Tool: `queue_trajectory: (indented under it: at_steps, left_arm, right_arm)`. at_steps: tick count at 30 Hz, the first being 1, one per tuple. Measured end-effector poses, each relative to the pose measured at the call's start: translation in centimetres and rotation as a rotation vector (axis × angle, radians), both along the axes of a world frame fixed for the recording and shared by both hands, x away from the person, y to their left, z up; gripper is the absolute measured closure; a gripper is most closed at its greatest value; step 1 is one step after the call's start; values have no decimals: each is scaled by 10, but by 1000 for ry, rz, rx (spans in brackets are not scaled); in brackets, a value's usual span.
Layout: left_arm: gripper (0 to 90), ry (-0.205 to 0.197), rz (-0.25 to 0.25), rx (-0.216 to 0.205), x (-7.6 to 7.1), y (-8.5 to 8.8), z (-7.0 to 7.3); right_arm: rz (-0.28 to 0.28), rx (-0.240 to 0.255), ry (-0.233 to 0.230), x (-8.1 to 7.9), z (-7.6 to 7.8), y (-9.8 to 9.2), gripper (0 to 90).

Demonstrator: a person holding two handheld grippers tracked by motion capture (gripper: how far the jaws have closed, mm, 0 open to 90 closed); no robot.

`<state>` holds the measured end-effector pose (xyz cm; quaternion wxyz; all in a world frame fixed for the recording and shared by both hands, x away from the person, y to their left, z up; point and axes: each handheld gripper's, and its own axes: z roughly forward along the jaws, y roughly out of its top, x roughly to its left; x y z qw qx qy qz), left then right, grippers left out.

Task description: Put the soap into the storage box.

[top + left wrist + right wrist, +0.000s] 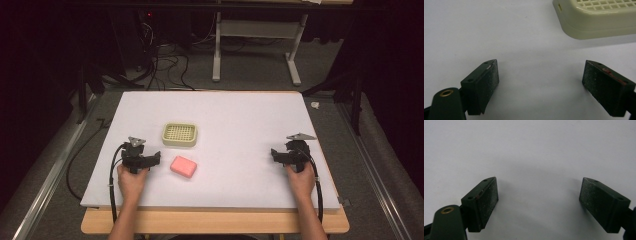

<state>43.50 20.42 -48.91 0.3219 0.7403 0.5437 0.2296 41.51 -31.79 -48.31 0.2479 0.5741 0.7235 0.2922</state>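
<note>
A pink soap bar lies on the white table top, just right of my left gripper. Behind it sits a cream soap dish with a grid top, seen at the upper right in the left gripper view as the cream soap dish. My left gripper is open, with bare table between its jaws. My right gripper rests near the table's right side. In the right gripper view my right gripper is open over bare white surface.
The white table top ends in a wooden front edge. Beyond the table stand a white table frame and a tangle of cables on the grey floor. Metal rails run along both sides.
</note>
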Motion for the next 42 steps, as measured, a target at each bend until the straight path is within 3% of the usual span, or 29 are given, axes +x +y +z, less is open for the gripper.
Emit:
queue_trajectory:
  at_steps: [42]
  left_arm:
    - [158, -3, 5, -2, 0, 0, 0]
  right_arm:
    - [0, 2, -1, 0, 0, 0, 161]
